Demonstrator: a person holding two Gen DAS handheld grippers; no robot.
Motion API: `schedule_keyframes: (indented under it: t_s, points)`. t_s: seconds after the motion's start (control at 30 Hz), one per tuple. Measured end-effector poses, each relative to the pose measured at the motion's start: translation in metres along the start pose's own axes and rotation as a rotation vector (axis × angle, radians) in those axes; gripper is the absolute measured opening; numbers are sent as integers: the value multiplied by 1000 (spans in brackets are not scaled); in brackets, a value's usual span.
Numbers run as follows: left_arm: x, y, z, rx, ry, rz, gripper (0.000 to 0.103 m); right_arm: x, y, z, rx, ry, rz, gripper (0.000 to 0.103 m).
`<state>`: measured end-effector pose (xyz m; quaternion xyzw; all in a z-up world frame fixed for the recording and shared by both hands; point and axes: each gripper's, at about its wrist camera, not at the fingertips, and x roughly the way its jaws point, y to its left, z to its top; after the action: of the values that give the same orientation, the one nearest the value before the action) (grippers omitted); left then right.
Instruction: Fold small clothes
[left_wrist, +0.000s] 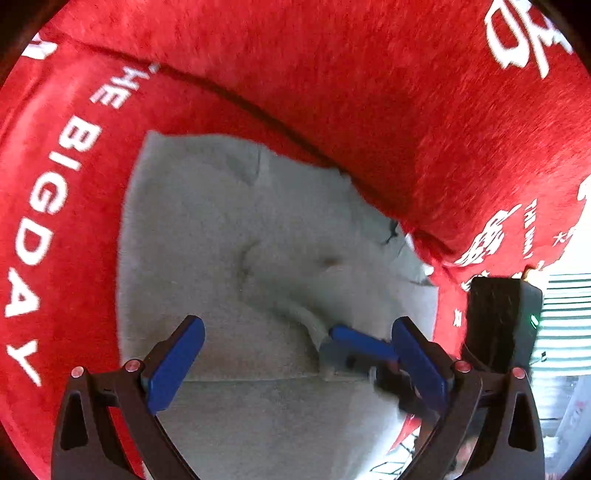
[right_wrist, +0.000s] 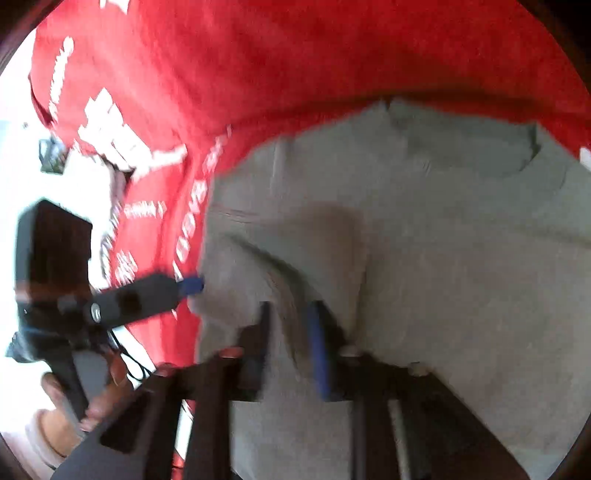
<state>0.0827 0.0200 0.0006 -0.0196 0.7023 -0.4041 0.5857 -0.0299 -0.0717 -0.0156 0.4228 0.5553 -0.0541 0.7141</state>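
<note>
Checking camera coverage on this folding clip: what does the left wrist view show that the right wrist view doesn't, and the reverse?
Only the left wrist view: the left gripper with its fingers spread wide over the grey garment, readable white lettering, and green-striped fabric at the right edge.
Only the right wrist view: a hand holding the left gripper, and a ridge of grey cloth between the right gripper fingers.
Both: the grey garment on the red cloth, and the other gripper.
</note>
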Motion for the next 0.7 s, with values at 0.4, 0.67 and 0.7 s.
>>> schedule_keyframes:
  t_s: [0.4,0.67,0.7]
  points:
    - [34,-18,5,21,25,69,100,-81,-142,-109,463,-99,-20,50]
    - [25,-28,2,-1,-21,74,16,-112,-207,-127,797,-360,110,43]
    - [13,-27,-2,5,-53,75,16,-116,-209,-128,801,-381,94,27]
